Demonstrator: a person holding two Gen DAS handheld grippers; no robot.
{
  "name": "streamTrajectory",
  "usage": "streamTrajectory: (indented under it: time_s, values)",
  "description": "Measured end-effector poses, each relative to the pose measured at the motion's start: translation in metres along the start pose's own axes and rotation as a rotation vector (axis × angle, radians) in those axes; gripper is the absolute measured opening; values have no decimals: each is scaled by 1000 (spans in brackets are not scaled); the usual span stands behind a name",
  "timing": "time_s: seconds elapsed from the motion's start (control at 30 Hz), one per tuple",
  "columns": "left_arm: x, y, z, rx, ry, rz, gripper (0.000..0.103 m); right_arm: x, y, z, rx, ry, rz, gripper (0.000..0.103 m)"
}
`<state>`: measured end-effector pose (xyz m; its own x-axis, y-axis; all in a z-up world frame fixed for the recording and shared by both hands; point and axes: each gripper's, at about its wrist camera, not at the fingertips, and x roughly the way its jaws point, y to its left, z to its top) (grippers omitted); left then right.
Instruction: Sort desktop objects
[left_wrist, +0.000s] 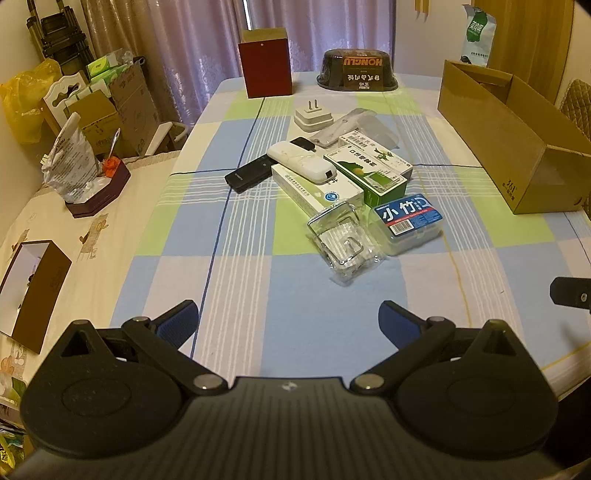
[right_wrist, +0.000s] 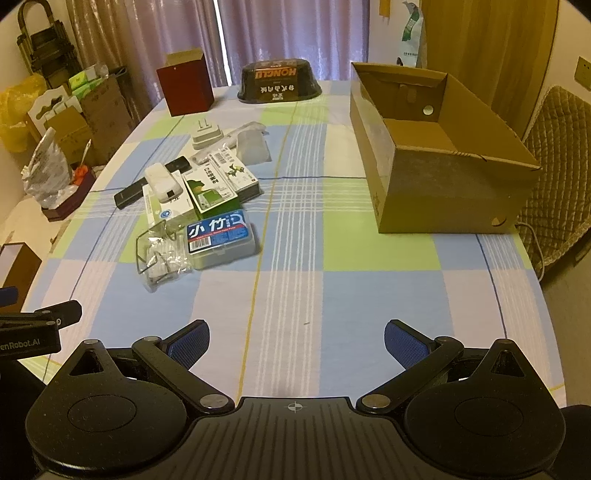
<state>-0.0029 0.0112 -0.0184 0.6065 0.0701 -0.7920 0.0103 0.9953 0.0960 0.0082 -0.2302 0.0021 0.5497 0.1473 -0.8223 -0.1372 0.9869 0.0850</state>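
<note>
Right now both grippers sit low over the near edge of the table (right_wrist: 295, 288), jaws spread wide, nothing in either. Left gripper (left_wrist: 288, 325) and right gripper (right_wrist: 295, 343) each show 2 blue-padded fingers (left_wrist: 177, 325), tips well apart, over bare checked cloth.

Further out, a heap of small items lies mid-table, left of centre in the right wrist view. Nearest the near edge: 1 clear plastic bag w/ wire hooks (left_wrist: 343, 240), touching 1 clear floss-pick box w/ blue label (left_wrist: 406, 221) beside it. Behind those, 3 cartons packed together: 1 white medicine box (left_wrist: 317, 188), 1 green box (left_wrist: 373, 173), 1 white box w/ green print (left_wrist: 376, 147). 1 white remote (left_wrist: 301, 162) rests across the white medicine box; 1 black remote (left_wrist: 245, 175) lies partly under it, toward the left edge. Behind: 1 white plug adapter (left_wrist: 314, 116), prongs up, and 1 translucent packet (left_wrist: 365, 129), contents unclear.

At the far edge stand 1 dark red box (left_wrist: 266, 68) and 1 black bowl-shaped container (left_wrist: 356, 70), apart from each other. Along the right edge, 1 open cardboard box (right_wrist: 443, 155), empty inside, well apart from the heap. Nothing lies btwn grippers and heap.
</note>
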Motion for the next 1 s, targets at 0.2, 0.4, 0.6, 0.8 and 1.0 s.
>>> streamTrajectory:
  time_s: [0.2, 0.4, 0.6, 0.8, 1.0]
  values:
    - [0, 2, -3, 0, -1, 0, 102, 1, 1, 1, 0, 2, 5, 103]
    - [0, 4, -4, -2, 7, 5, 102, 1, 3, 2, -4, 0, 11, 103]
    - [1, 2, -2, -1, 10, 8, 102, 3, 4, 1, -7, 2, 15, 103]
    - [2, 1, -1, 1, 13, 9, 102, 2, 4, 1, -7, 2, 17, 103]
    - [3, 0, 0, -1, 17, 8, 102, 4, 6, 2, -12, 5, 24, 103]
